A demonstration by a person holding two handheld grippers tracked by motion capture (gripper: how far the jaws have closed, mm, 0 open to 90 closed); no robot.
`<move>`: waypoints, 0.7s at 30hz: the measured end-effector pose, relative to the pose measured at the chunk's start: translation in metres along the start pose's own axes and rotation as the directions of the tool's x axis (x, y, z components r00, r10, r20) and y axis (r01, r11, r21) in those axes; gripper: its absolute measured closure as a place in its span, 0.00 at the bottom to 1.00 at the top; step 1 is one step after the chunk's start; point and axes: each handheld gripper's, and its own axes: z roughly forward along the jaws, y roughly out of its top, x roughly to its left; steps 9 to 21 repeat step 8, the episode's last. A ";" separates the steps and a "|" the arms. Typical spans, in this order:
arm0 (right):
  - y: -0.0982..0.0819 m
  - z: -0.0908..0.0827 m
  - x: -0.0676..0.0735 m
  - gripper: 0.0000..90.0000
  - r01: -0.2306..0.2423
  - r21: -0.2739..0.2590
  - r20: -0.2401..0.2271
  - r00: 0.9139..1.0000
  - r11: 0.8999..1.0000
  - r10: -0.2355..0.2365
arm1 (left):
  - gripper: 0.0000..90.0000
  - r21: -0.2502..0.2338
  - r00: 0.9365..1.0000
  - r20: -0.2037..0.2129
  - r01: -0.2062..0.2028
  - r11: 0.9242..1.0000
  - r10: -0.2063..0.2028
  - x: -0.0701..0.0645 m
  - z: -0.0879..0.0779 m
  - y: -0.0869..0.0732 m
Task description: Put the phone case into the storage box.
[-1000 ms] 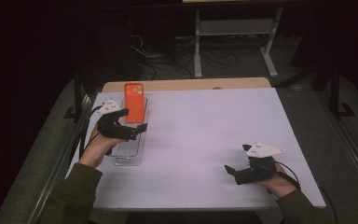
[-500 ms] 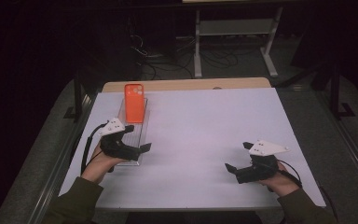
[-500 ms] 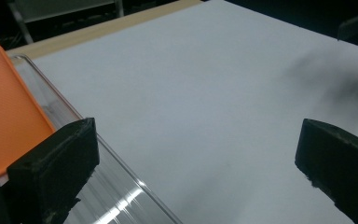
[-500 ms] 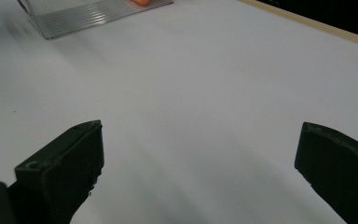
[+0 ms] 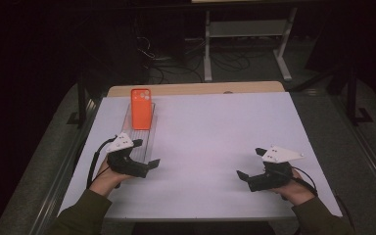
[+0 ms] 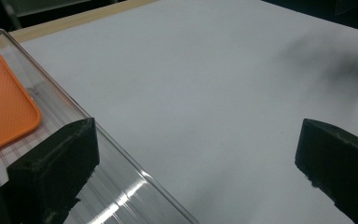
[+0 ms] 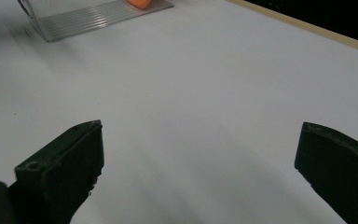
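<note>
An orange phone (image 5: 141, 108) lies camera side up on the far half of a long clear ribbed tray (image 5: 143, 139) at the left of the white table. My left gripper (image 5: 146, 152) is open at the tray's near end, holding nothing. In the left gripper view, one jaw hangs over the clear tray (image 6: 121, 186), the other over bare table, and the phone's corner (image 6: 2, 102) shows at far left. My right gripper (image 5: 249, 163) rests open and empty low over the table's right front. Its view shows the tray's end (image 7: 88, 18) and a sliver of the phone (image 7: 142, 3).
The white tabletop (image 5: 215, 132) stretches between the two grippers, with a wooden strip (image 5: 196, 89) along its far edge. Beyond that stand a metal stand (image 5: 245, 29) and cables on a dark floor.
My left gripper has drawn back along the tray from beside the phone toward the near end. The phone now lies fully uncovered. The right gripper has barely shifted.
</note>
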 end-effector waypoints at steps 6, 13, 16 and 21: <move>0.001 0.000 0.000 0.01 -0.002 0.000 0.001 1.000 1.000 0.002 | 0.00 -0.003 1.000 0.003 0.000 1.000 0.000 0.000 -0.001 0.000; 0.001 0.000 0.000 0.01 0.000 -0.002 0.002 1.000 1.000 0.000 | 0.00 -0.003 1.000 0.002 0.002 1.000 -0.002 0.000 0.000 -0.001; 0.001 0.000 0.000 0.01 0.000 -0.002 0.002 1.000 1.000 0.000 | 0.00 -0.003 1.000 0.002 0.002 1.000 -0.002 0.000 0.000 -0.001; 0.001 0.000 0.000 0.01 0.000 -0.002 0.002 1.000 1.000 0.000 | 0.00 -0.003 1.000 0.002 0.002 1.000 -0.002 0.000 0.000 -0.001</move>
